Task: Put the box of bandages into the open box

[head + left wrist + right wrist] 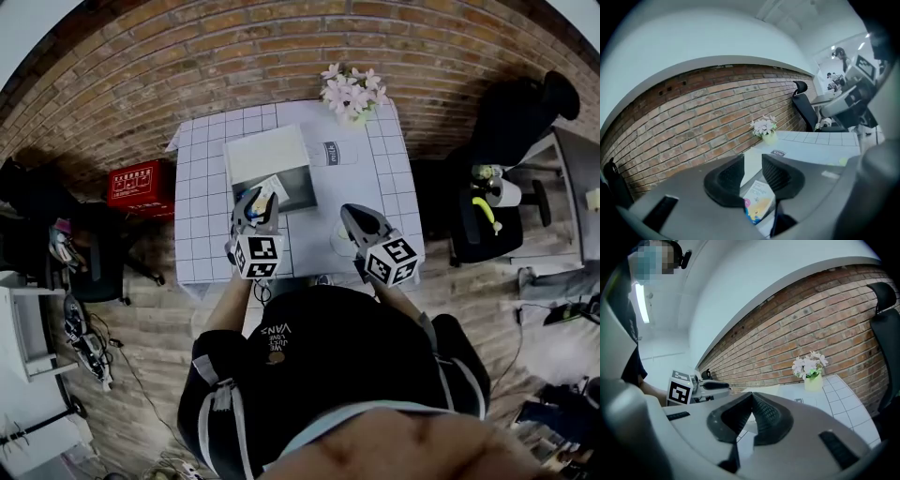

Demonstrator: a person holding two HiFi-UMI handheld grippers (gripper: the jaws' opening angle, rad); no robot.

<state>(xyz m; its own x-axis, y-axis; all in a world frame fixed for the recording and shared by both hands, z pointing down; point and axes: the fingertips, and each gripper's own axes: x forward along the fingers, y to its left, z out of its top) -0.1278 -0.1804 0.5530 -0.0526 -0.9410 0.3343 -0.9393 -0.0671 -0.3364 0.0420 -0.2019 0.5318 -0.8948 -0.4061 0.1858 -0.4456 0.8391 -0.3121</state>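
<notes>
The box of bandages [266, 191] is a small pale carton with a colourful print. It sits tilted between the jaws of my left gripper [255, 202], just in front of the open box [262, 148], a white carton with a grey inside. In the left gripper view the bandage box [759, 202] shows low between the black fingers [725, 180], and the left gripper [752, 169] is shut on it. My right gripper [349, 215] hovers over the table's front right part, shut with nothing in it; its jaw tips touch in the right gripper view [751, 399].
The table [394, 178] has a white grid cloth. A pot of pale flowers [352, 92] stands at its far edge, and a milk carton [329, 153] lies right of the open box. A red crate [141, 186] stands on the floor at the left, a black chair [506, 159] at the right.
</notes>
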